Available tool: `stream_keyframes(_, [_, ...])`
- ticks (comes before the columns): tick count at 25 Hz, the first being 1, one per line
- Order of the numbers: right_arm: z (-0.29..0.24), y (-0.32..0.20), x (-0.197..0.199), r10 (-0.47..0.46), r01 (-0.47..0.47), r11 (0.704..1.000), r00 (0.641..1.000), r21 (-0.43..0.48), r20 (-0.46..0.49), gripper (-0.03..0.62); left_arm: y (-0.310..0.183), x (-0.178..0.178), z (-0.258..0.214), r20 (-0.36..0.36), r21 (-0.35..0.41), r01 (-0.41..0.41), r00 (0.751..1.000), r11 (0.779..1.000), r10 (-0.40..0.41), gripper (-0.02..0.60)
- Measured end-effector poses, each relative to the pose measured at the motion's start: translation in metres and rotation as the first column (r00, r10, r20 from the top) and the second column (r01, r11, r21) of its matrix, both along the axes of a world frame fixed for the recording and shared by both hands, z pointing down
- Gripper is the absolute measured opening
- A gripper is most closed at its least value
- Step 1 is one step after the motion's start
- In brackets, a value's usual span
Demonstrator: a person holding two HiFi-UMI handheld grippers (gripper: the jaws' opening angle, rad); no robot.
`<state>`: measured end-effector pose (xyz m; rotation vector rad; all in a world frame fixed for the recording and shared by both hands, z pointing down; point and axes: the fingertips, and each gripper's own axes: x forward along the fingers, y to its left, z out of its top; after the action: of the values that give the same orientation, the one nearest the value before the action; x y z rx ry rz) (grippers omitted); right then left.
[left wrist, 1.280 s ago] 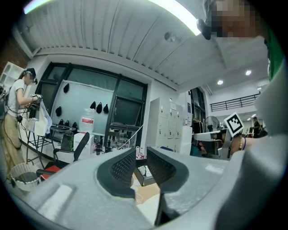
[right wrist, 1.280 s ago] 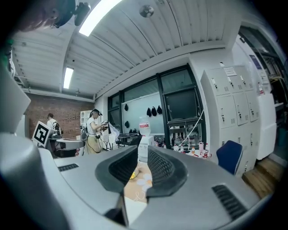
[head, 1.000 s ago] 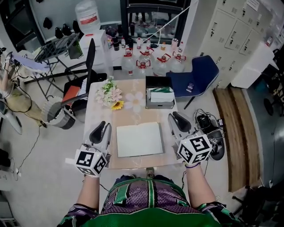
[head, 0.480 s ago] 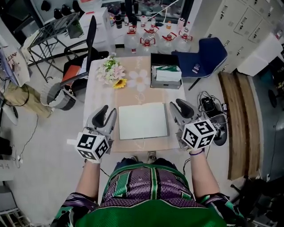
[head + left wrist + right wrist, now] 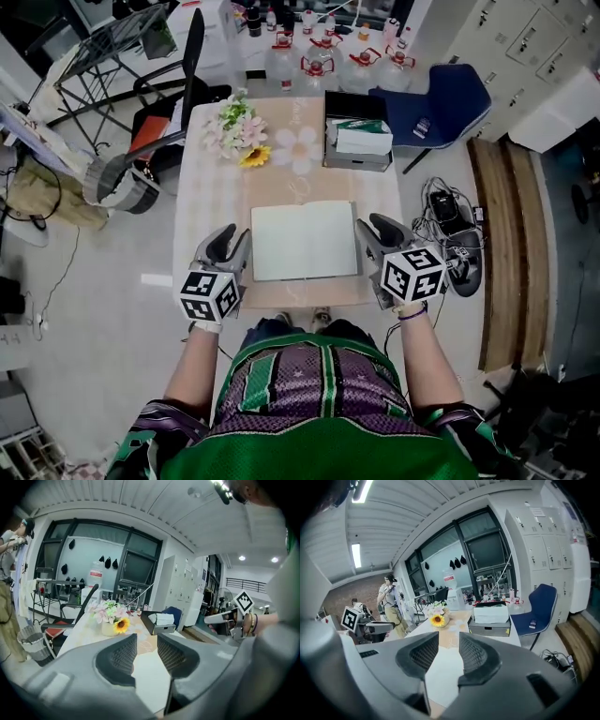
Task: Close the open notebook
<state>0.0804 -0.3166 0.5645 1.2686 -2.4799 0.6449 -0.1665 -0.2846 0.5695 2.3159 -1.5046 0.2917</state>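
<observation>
The desk [image 5: 211, 202] carries the notebook [image 5: 305, 240], lying flat near the front edge with its white face up. The left hand-held gripper [image 5: 230, 242] sits just beside the notebook's left edge and the right hand-held gripper [image 5: 380, 232] just beside its right edge. Both sets of jaws have just been opening and now stand apart, with nothing between them.

The left forearm [image 5: 192, 366] and right forearm [image 5: 422, 361] stretched forward. The left hand-held gripper [image 5: 228, 242] and right hand-held gripper [image 5: 380, 232] pointed slightly down, their jaws just opened wide, nothing between them.
</observation>
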Motion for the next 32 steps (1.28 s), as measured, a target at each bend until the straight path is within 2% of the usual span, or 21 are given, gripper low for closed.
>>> stream_keyframes(12, [0.088,-0.005,0.015,0.028,-0.036,0.985,0.998,-0.169,-0.051,0.120,-0.002,-0.006,0.077,0.033,-0.149,0.021,0.999,0.989,-0.016,0.137])
stream_keyframes(19, [0.147,-0.005,0.020,0.041,-0.066,0.957,0.995,-0.283,-0.093,0.123,-0.010,0.001,0.106,0.049,-0.189,0.015,0.999,0.982,-0.005,0.137])
stream_keyframes(23, [0.173,-0.006,0.028,0.078,-0.108,0.934,0.992,-0.342,-0.102,0.123,-0.010,0.006,0.114,0.056,-0.209,0.005,0.998,0.978,0.007,0.137])
stream_keyframes(28, [0.196,-0.006,0.035,0.107,-0.142,0.908,0.988,-0.393,-0.110,0.123,-0.010,0.007,0.117,0.065,-0.228,-0.007,0.998,0.974,0.023,0.137])
stream_keyframes(32, [0.206,-0.005,0.035,0.105,-0.147,0.899,0.987,-0.412,-0.122,0.123,-0.009,0.007,0.118,0.077,-0.237,-0.014,0.996,0.971,0.034,0.137])
